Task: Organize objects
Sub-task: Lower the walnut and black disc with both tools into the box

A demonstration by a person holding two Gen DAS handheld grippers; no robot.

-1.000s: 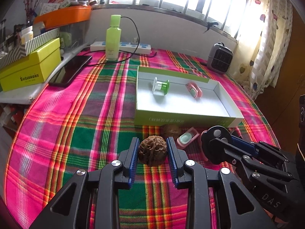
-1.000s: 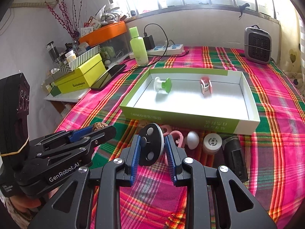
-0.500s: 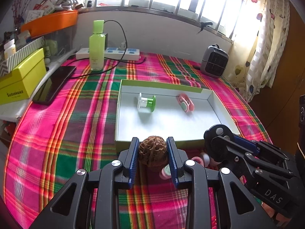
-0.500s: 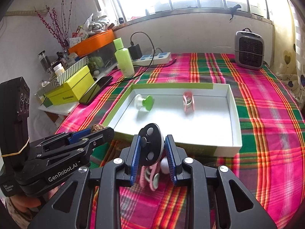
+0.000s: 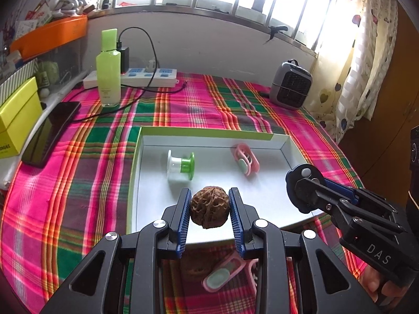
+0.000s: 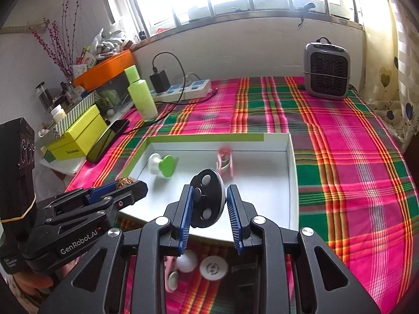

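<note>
My left gripper point(image 5: 208, 210) is shut on a brown walnut point(image 5: 209, 210) and hangs over the near edge of the white tray with green sides point(image 5: 204, 132). My right gripper point(image 6: 209, 205) is shut on a black disc with white dots point(image 6: 208, 200), also above the tray's point(image 6: 292, 183) near part. In the tray lie a green and white spool point(image 5: 182, 166) and a pink clip point(image 5: 246, 158). In the left wrist view the right gripper point(image 5: 301, 183) shows at the right with the disc point(image 5: 303, 176).
On the plaid cloth in front of the tray lie a pink clip point(image 5: 222, 274), a white ball point(image 6: 187, 260) and a white round cap point(image 6: 213, 267). A green bottle point(image 5: 108, 70), power strip point(image 5: 146, 77), phone point(image 5: 49, 132) and small heater point(image 5: 290, 85) stand farther back.
Both grippers have moved forward from in front of the tray to over its near edge, each keeping its object. The loose items on the cloth now lie beneath the fingers.
</note>
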